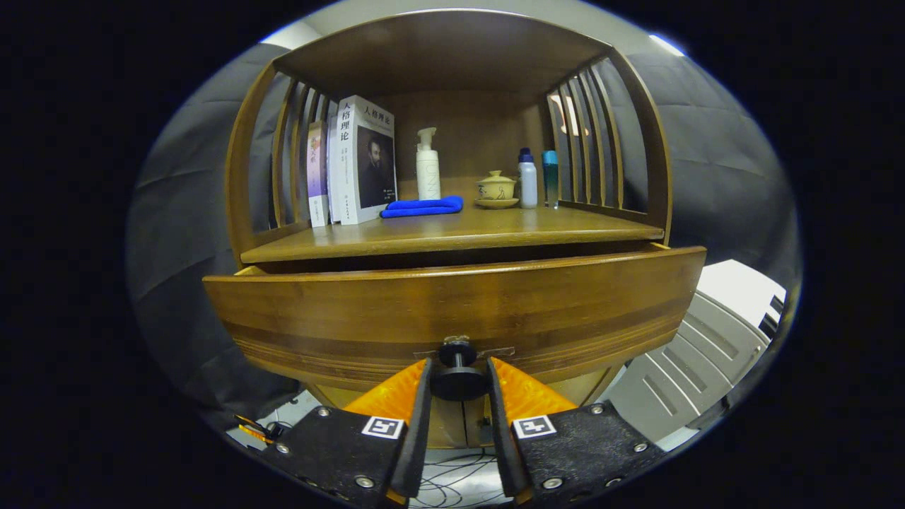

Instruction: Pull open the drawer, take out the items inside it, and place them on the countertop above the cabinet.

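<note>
My gripper (458, 382) sat right at the drawer (452, 311), fingers narrowed around the dark round knob (458, 375) on its front, one on each side and pressing against it. The drawer front stood out a little from the cabinet (452, 106), a dark gap showing beneath the countertop (452, 233). What lay inside the drawer, I could not tell from there. On the countertop beyond, books (357, 162) stood upright beside a white pump bottle (428, 166), a folded blue cloth (423, 206) lay in front, then a lidded teacup on its saucer (496, 189), and two small bottles (537, 178) just beside it.
</note>
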{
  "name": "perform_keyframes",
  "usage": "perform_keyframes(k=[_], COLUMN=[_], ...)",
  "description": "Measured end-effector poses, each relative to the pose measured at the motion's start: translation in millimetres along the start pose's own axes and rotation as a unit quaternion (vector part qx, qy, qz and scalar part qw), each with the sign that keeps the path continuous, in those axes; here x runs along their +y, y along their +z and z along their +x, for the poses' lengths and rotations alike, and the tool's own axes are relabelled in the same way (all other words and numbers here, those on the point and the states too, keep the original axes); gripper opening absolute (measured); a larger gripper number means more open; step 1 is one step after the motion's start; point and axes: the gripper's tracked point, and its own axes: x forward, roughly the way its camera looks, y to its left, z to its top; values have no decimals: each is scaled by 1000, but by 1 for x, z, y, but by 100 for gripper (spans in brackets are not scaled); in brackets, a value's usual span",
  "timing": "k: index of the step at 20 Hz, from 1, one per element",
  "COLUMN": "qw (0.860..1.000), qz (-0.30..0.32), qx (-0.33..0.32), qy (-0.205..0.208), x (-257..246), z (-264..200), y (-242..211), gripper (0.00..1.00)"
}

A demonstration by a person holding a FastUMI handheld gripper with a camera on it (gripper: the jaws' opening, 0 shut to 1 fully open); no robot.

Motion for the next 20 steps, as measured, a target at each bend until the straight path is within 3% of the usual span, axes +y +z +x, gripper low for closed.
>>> perform_keyframes(k=[5,20], qw=[1000,998], qz=[0,-4], qx=[14,59], qy=[-4,-7], x=[-5,-9], z=[-21,-89], y=[-5,-39], gripper=[39,39])
